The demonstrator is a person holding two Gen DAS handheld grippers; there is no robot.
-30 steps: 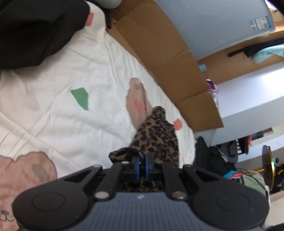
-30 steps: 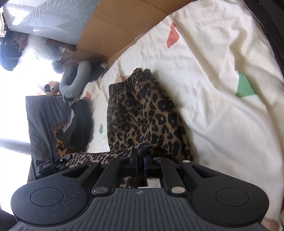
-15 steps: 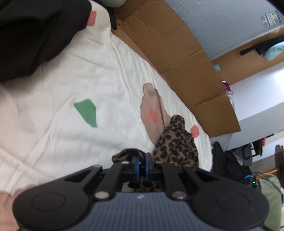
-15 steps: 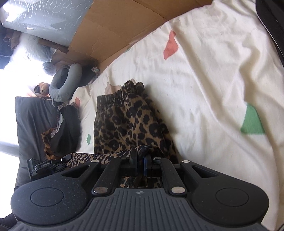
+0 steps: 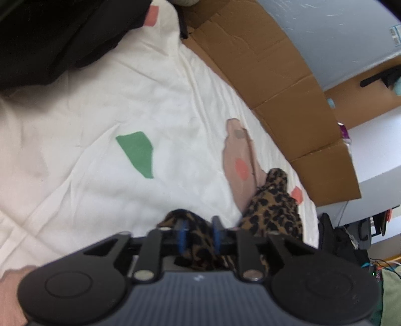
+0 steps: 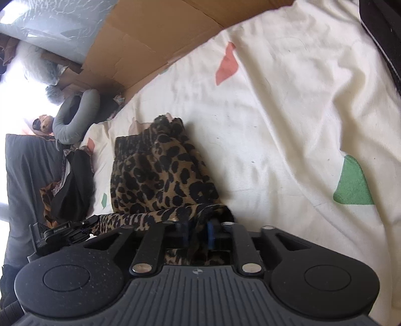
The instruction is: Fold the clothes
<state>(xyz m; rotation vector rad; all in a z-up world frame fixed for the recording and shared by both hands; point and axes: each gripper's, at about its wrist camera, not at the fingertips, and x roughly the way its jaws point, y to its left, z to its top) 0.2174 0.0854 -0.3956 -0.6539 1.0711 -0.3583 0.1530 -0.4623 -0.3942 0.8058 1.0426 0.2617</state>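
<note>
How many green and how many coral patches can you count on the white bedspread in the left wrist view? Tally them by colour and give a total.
Green patches: 1
Coral patches: 3
Total: 4

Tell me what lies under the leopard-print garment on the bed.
The leopard-print garment lies on the cream quilt, partly over a pink patch. What is directly beneath its folds is covered.

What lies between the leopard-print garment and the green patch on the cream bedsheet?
Only bare cream bedsheet separates the leopard-print garment from the green patch, per the right wrist view.
</note>
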